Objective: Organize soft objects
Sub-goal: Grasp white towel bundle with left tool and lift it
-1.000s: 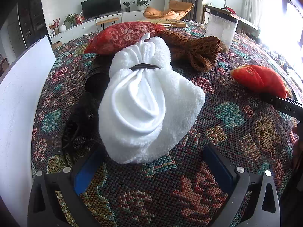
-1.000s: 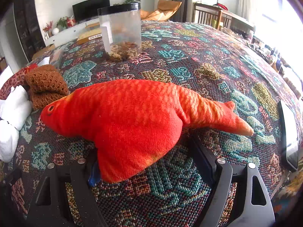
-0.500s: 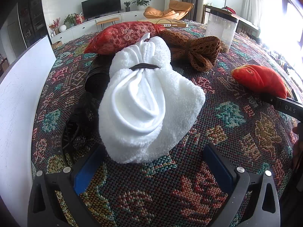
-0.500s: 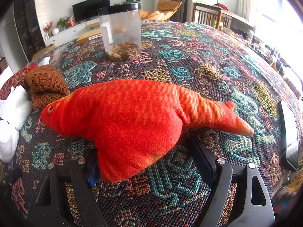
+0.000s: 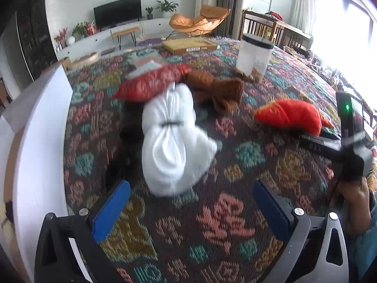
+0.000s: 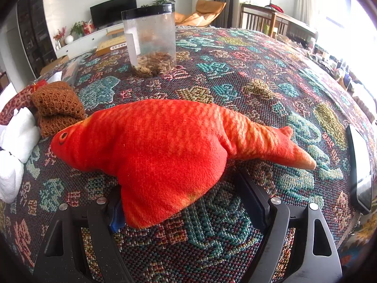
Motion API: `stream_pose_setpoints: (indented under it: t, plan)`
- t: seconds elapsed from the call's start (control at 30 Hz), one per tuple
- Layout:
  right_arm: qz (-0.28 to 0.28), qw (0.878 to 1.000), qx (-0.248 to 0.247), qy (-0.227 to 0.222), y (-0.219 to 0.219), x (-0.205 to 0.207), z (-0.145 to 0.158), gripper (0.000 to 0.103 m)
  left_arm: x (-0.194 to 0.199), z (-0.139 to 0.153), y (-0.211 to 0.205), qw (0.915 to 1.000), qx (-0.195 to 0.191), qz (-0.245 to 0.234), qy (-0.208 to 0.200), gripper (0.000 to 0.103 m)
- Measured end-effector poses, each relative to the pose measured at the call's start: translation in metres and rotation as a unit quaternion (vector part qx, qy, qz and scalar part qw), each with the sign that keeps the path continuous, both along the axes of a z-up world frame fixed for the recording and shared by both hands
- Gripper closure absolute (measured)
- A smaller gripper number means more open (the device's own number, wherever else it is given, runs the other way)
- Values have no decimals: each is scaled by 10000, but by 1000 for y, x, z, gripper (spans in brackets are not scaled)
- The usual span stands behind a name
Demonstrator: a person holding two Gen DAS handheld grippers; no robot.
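A white tied towel bundle [image 5: 172, 141] lies on the patterned cloth in the left wrist view, just beyond my open left gripper [image 5: 190, 202]. Behind it lie a red patterned pouch [image 5: 153, 82], a brown knitted cloth [image 5: 221, 89] and a black item [image 5: 132, 129]. An orange plush fish [image 6: 165, 148] lies across the right wrist view; it also shows in the left wrist view [image 5: 289, 115]. My right gripper [image 6: 186, 202] is open, its fingers at either side of the fish's lower fin. The towel [image 6: 16, 141] and knitted cloth [image 6: 59, 106] sit at the left.
A clear jar with a black lid [image 6: 150, 42] holding brown bits stands behind the fish. A phone [image 6: 360, 167] lies at the right edge. A white box wall [image 5: 40, 141] borders the cloth on the left. A flat yellow box [image 5: 188, 44] lies at the far edge.
My left gripper has pulled back and risen, so the towel bundle looks smaller and farther; the view is motion-blurred. The right gripper and the fish have not moved.
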State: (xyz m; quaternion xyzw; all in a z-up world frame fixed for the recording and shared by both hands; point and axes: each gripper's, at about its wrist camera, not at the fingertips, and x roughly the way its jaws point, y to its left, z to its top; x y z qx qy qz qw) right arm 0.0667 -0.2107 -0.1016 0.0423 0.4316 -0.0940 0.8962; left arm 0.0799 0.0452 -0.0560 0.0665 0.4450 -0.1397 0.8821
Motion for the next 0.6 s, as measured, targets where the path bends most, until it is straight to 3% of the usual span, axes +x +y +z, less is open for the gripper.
stream_pose_setpoints:
  t: [0.1, 0.17, 0.23, 0.27, 0.3, 0.37, 0.43, 0.53, 0.6]
  plan:
    - [1, 10000, 3, 0, 0, 0, 0, 19, 45, -4, -23, 9970, 767, 114, -8, 0]
    - [2, 10000, 4, 0, 0, 0, 0, 19, 76, -25, -34, 9937, 1055, 191, 312, 0]
    - [3, 10000, 12, -3, 0, 0, 0, 19, 91, -44, -39, 9914, 1129, 198, 637, 16]
    - [4, 10000, 13, -5, 0, 0, 0, 19, 90, -47, -39, 9912, 1151, 211, 612, 39]
    - [5, 10000, 14, -5, 0, 0, 0, 19, 86, -43, -40, 9908, 1250, 269, 448, 50]
    - [7, 10000, 19, -5, 1, 1, 0, 19, 72, -32, -35, 9954, 771, 120, 551, 56]
    - [7, 10000, 19, -4, 1, 1, 0, 19, 49, -16, -31, 9969, 165, -57, 761, 56]
    - [4, 10000, 20, -4, 1, 2, 1, 19, 12, -7, -32, 9979, 242, -76, 592, 48]
    - [8, 10000, 21, -3, 1, 2, 1, 19, 3, -20, -31, 9968, 242, -149, 745, 12]
